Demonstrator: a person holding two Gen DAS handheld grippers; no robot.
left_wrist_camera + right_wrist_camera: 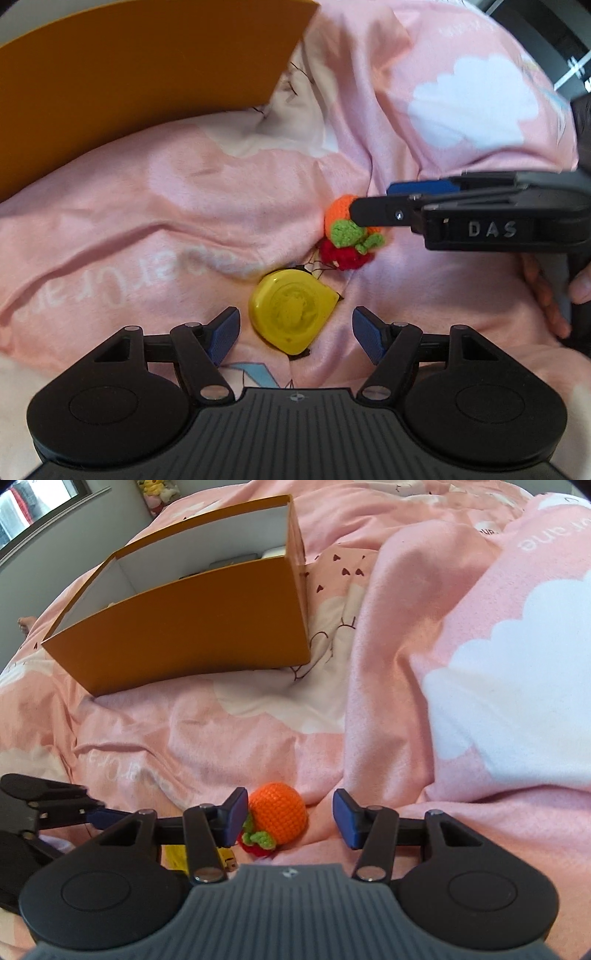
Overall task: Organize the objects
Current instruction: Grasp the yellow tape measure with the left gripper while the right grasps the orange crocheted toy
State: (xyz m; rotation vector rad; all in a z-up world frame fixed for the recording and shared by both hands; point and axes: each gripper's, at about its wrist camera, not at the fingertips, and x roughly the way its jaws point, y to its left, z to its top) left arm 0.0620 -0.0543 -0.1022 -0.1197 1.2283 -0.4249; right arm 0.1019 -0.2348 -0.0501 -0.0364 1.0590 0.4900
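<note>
A crocheted toy, orange and red with green leaves point(349, 232), lies on the pink bedding; it also shows in the right wrist view point(277, 812). My right gripper point(290, 819) is open with its fingers on either side of the orange part, and it reaches in from the right in the left wrist view point(373, 205). A yellow tape measure point(290, 310) lies just in front of my left gripper point(293, 334), which is open and empty. The orange cardboard box point(192, 627) stands open at the back left.
The pink duvet point(461, 664) with white clouds rises in thick folds on the right. The box holds a few flat items, mostly hidden. The orange box wall point(129, 81) fills the upper left of the left wrist view.
</note>
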